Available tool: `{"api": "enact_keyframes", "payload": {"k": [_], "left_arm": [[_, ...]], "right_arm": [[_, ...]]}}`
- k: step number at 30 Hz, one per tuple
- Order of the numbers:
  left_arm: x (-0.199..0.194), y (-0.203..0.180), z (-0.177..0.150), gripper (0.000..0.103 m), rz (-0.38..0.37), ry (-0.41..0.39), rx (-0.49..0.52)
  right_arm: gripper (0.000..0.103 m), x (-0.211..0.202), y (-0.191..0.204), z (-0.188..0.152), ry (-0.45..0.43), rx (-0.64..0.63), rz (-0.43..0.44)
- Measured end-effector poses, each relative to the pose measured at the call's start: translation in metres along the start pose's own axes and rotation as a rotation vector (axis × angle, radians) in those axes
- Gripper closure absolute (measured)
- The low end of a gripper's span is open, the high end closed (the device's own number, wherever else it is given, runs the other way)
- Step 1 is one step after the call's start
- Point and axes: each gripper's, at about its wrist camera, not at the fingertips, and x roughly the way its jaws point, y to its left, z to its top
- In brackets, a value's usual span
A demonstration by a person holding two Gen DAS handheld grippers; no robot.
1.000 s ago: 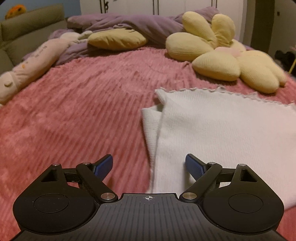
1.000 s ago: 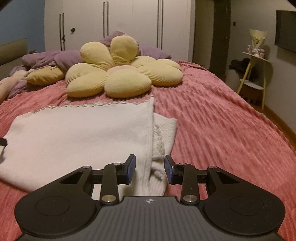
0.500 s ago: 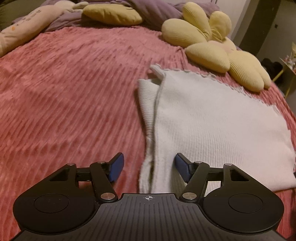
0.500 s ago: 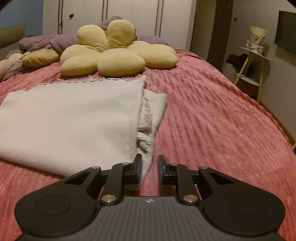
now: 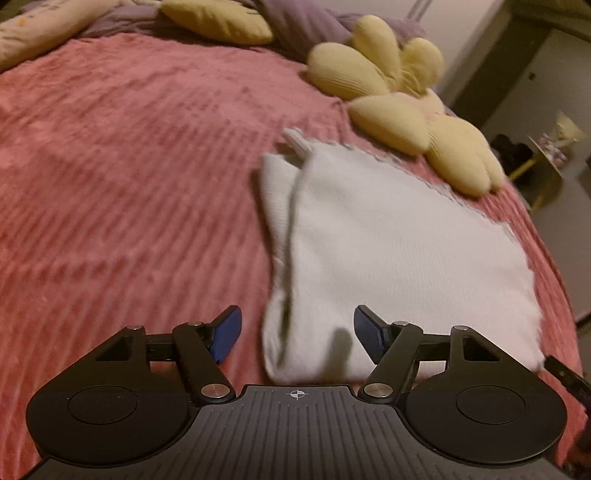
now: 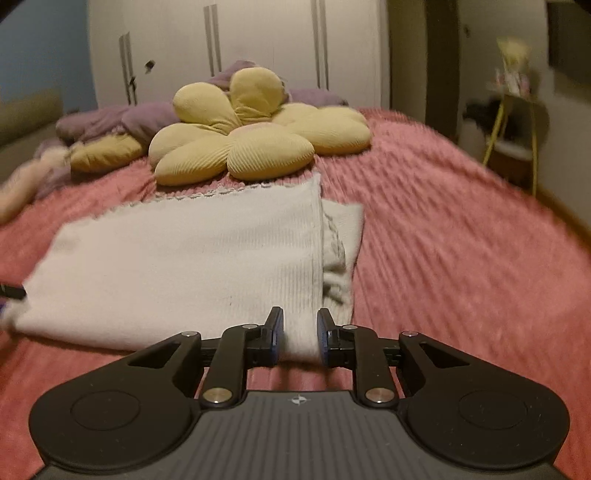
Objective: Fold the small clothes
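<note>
Left gripper (image 5: pixel 297 334) fingers spread over white garment (image 5: pixel 388 258) corner; right gripper (image 6: pixel 300 338) fingers pinching its hem, wardrobe (image 6: pixel 236 48) beyond

No readable word, brand or number appeared in either view; the only sign was a small white crosshair mark (image 5: pixel 294 394) printed on the ribbed body just behind the fingers of the left gripper (image 5: pixel 297 334), and a like mark (image 6: pixel 296 399) in the same spot behind the right gripper (image 6: pixel 300 336). Faint specks on the long pink cushion (image 5: pixel 33 31), far ahead and left of the left tool, were too blurred to read
</note>
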Motion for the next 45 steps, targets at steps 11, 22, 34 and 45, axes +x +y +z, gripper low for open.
{"api": "enact_keyframes", "payload": {"k": [11,22,34,45], "left_arm": [[0.006,0.008,-0.007,0.030,-0.038,0.018,-0.083],[0.019,0.017,0.007,0.030,-0.041,0.016,-0.111],[0.032,0.018,0.017,0.047,-0.091,0.033,-0.089],[0.054,0.033,0.031,0.076,-0.201,0.037,-0.212]], "right_arm": [[0.079,-0.002,-0.014,-0.015,0.067,0.102,0.042],[0.080,-0.003,0.013,-0.009,0.020,0.020,0.041],[0.084,0.020,0.086,-0.007,0.031,-0.138,0.136],[0.084,0.033,0.110,-0.009,0.049,-0.189,0.148]]}}
